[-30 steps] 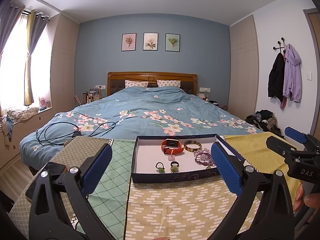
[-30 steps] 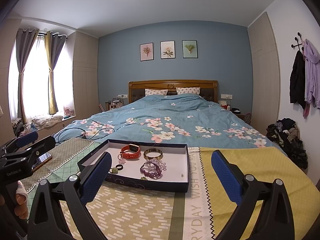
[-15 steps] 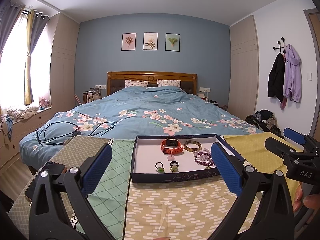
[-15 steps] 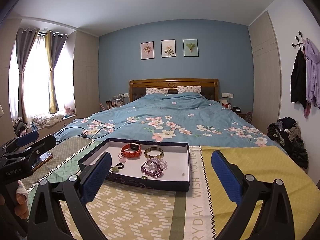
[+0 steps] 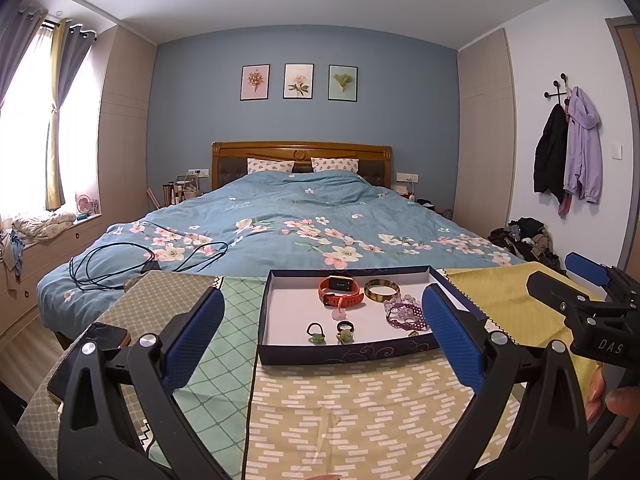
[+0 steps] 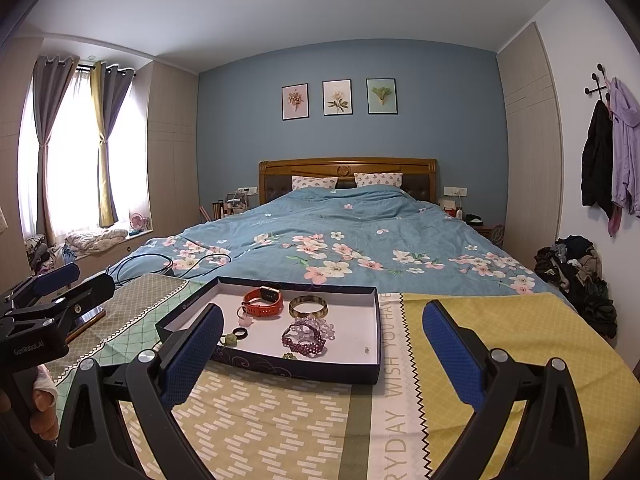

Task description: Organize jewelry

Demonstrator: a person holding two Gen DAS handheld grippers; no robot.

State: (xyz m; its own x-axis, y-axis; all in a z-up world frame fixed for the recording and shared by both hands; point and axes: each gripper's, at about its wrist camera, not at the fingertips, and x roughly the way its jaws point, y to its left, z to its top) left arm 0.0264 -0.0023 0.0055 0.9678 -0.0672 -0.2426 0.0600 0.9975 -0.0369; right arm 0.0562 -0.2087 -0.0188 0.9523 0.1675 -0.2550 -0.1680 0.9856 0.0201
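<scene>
Bedroom, patchwork cloth on table at foot of bed.
- Navy tray, white inside, centre of cloth. Holds: orange watch at back; gold bangle just beside it on the right; purple bead bracelets nearer the front right; 2 green-stone rings front; tiny stud apart, right.
- My left gripper: fingers spread wide, empty, short of tray.
- My right gripper: same, spread, empty.
- Phone on cloth, far left.
</scene>
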